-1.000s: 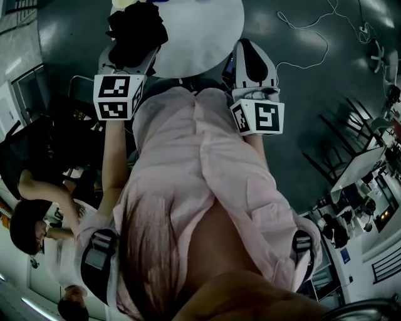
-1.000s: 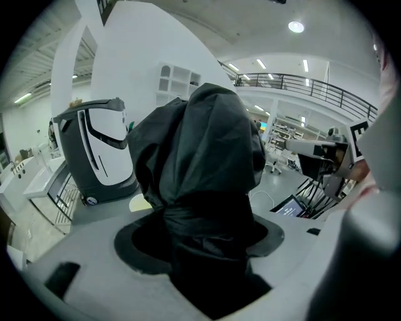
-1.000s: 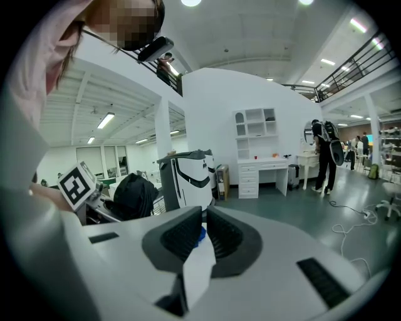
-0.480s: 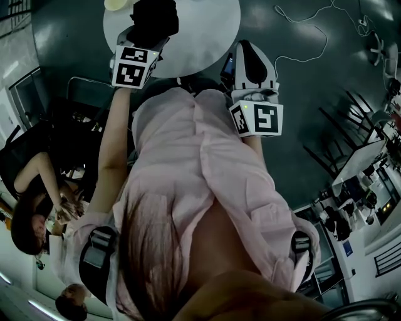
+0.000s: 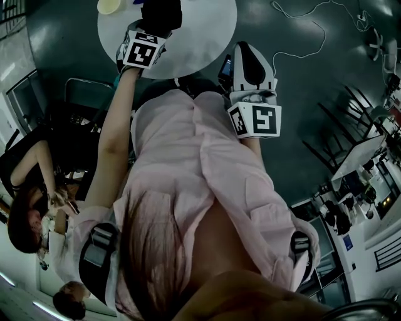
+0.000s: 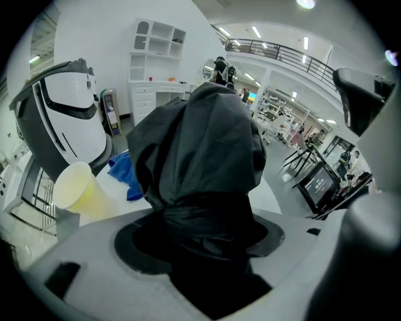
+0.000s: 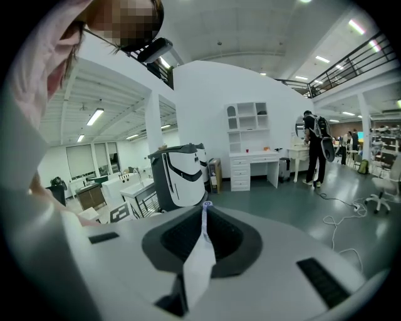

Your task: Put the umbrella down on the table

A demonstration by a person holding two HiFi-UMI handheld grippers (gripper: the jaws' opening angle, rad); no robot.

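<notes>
A folded black umbrella (image 5: 161, 11) is clamped in my left gripper (image 5: 156, 25), which is held out over the round white table (image 5: 200, 31). In the left gripper view the umbrella's (image 6: 200, 150) bunched fabric fills the space between the jaws of the left gripper (image 6: 200, 232) and stands above the table top (image 6: 279, 204). I cannot tell whether the umbrella touches the table. My right gripper (image 5: 245, 50) stays close to my body by the table's near edge. Its jaws are shut with nothing held, as the right gripper (image 7: 205, 216) shows in its own view.
A yellow cup (image 6: 78, 188) and a blue cloth (image 6: 122, 172) lie on the table's left part; the cup (image 5: 108, 5) also shows in the head view. A dark chair (image 5: 81, 100) stands left of me. A seated person (image 5: 31, 207) is at the lower left. A cable (image 5: 301, 25) trails on the floor.
My left gripper has carried the umbrella forward, away from my body and further over the table. The right gripper has barely moved.
</notes>
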